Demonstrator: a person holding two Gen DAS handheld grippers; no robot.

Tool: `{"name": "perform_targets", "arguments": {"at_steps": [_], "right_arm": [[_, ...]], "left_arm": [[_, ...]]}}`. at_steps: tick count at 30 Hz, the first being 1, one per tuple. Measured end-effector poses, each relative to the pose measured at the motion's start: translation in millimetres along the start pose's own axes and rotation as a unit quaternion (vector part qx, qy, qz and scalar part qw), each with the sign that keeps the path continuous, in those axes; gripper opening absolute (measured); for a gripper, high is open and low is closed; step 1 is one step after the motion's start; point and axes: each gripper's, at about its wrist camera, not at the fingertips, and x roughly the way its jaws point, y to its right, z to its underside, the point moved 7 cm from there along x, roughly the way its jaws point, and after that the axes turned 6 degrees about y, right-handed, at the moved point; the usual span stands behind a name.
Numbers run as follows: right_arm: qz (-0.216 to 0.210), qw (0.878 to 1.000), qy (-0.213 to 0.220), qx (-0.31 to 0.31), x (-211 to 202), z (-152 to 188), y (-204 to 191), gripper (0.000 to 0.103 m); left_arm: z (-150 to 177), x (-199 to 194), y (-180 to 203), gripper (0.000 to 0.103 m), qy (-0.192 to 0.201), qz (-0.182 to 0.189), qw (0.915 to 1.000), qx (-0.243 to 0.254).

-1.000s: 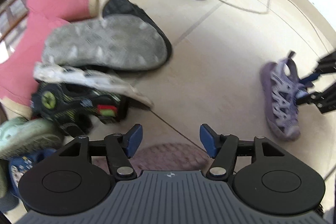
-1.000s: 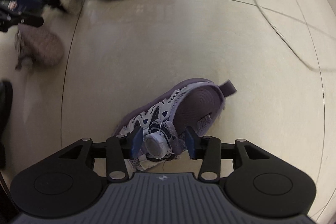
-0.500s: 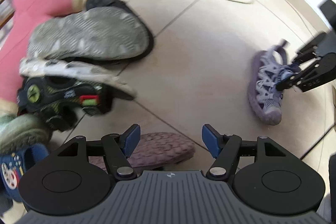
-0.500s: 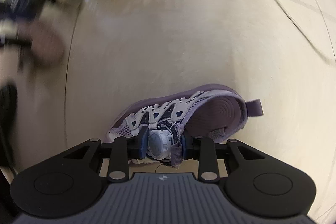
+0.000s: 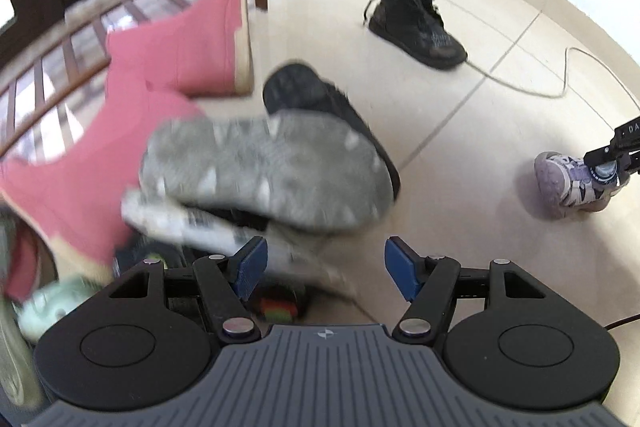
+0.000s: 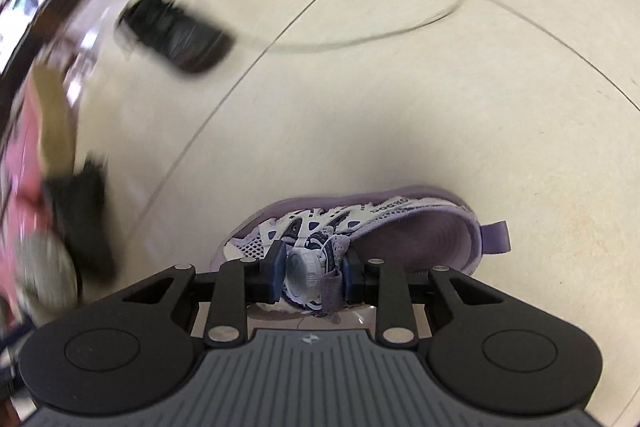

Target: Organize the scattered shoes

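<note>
Left gripper (image 5: 325,269): ribbed grey housing, two black round-lobed plates, silver pivot screws, blue finger pads (image 5: 401,270). Right gripper (image 6: 313,272): identical construction.

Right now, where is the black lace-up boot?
In the left wrist view the black boot stands alone upper right on the tiled floor, beside the cable.

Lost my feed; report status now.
Right gripper shut on purple sneaker. Left gripper open, empty, facing shoe pile. Floor cable beyond sneaker.

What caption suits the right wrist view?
Right tool shut on the purple shoe on the floor.
</note>
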Motion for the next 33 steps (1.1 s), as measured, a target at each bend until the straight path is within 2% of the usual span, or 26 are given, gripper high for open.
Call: {"name": "perform_targets", "arguments": {"at_steps": [4, 7, 11, 13, 17, 20, 23, 25, 29, 33], "right_arm": [[-0.001, 0.998, 0.019, 0.054, 16, -9, 13, 0.019], [-0.005, 0.996, 0.035, 0.086, 29, -22, 11, 0.019], [-0.007, 0.996, 0.037, 0.076, 43, -35, 2, 0.019], [-0.007, 0.997, 0.037, 0.063, 47, -40, -3, 0.020], [0.007, 0.999, 0.050, 0.006, 40, -40, -15, 0.029], [0.014, 0.998, 0.061, -0.025, 33, -40, -22, 0.041], [0.015, 0.996, 0.070, -0.046, 22, -37, -30, 0.049], [0.014, 0.995, 0.080, -0.062, 14, -36, -35, 0.051], [0.011, 0.990, 0.103, -0.096, -3, -37, -47, 0.055], [0.004, 0.986, 0.119, -0.115, -14, -40, -57, 0.056]], "left_arm": [[-21, 12, -1, 0.068, 0.011, -0.004, 0.9998, 0.018], [-35, 24, -1, 0.068, 0.008, -0.005, 0.9997, 0.024], [-58, 44, -4, 0.069, -0.001, -0.003, 1.0000, 0.005], [-69, 55, -6, 0.074, -0.005, -0.008, 0.9999, -0.004], [-88, 76, -10, 0.084, -0.012, -0.024, 0.9995, -0.018], [-98, 96, -13, 0.086, -0.024, -0.031, 0.9988, -0.030], [-107, 119, -17, 0.086, -0.040, -0.039, 0.9973, -0.047], [-110, 135, -21, 0.086, -0.051, -0.040, 0.9959, -0.063], [-115, 152, -26, 0.086, -0.044, -0.037, 0.9958, -0.071], [-113, 168, -36, 0.086, -0.057, -0.033, 0.9930, -0.098]]}}
